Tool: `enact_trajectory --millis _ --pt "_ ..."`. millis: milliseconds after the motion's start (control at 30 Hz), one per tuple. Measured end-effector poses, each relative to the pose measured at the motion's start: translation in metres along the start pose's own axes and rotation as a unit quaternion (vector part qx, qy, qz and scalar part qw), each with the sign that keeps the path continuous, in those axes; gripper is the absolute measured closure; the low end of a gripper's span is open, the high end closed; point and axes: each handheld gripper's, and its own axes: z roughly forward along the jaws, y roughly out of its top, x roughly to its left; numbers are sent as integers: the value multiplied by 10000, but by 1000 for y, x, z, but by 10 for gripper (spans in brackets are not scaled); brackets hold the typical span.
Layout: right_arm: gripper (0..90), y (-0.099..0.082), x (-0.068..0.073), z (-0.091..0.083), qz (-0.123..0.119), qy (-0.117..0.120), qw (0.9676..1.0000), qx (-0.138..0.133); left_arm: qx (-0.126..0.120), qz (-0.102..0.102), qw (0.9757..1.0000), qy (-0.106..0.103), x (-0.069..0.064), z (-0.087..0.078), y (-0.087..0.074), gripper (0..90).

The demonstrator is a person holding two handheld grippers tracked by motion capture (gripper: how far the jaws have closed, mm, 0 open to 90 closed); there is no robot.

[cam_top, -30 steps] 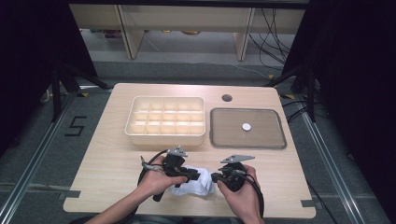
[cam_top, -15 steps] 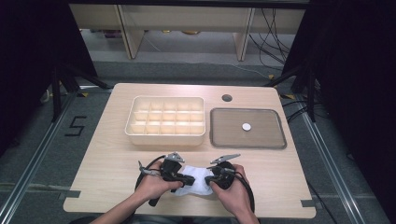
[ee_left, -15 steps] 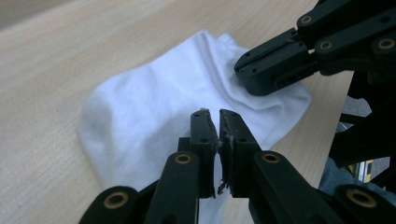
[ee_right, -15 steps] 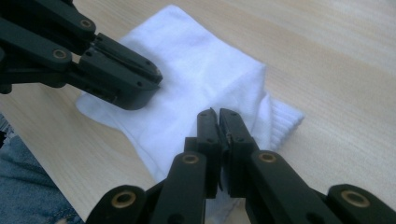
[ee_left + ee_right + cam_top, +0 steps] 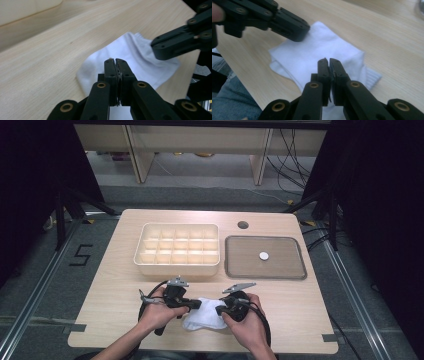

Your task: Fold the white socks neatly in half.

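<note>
Sock (image 5: 205, 317) lies at the table's (image 5: 300, 320) near edge, pinched at either end, it seems, by the left gripper (image 5: 115, 62) and right gripper (image 5: 329, 62), jaws closed. Left's have just been closing. Next likely needs a joint lift or fold.

Black "5" (image 5: 81, 255) marked on the floor

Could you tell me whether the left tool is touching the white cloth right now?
Touching. In the left gripper view the left tool has its jaws shut, just closed, over the white cloth, with a sliver of white fabric pinched in the seam between them.
</note>
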Motion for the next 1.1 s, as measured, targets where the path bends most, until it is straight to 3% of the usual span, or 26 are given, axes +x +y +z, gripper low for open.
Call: enact_trajectory --millis 200,400,500,600,633,667,700,900,1100 --pt "900 1 7 13 -35 116 9997 235 232 46 9997 25 4 11 -6 880" --pt "900 1 6 28 73 112 9980 618 214 16 9998 25 4 13 -8 877" --pt "900 -1 4 31 156 104 9976 663 159 9 9999 7 3 8 -8 847" --pt "900 0 5 29 200 124 9976 644 -81 2 10000 -5 1 -10 -7 793" --pt "900 0 4 29 97 129 9983 551 -123 -35 9999 61 1 -13 -8 776" --pt "900 0 7 26 243 122 9976 637 -134 -53 9999 19 4 -17 -9 757" --pt "900 1 7 26 203 93 9980 598 -164 -108 9998 103 5 -19 -11 732" --pt "900 0 11 27 173 84 9977 654 -59 -612 9981 12 19 -18 -21 615" --pt "900 -1 7 31 234 94 9972 698 111 -683 9975 -143 18 -11 -18 585"
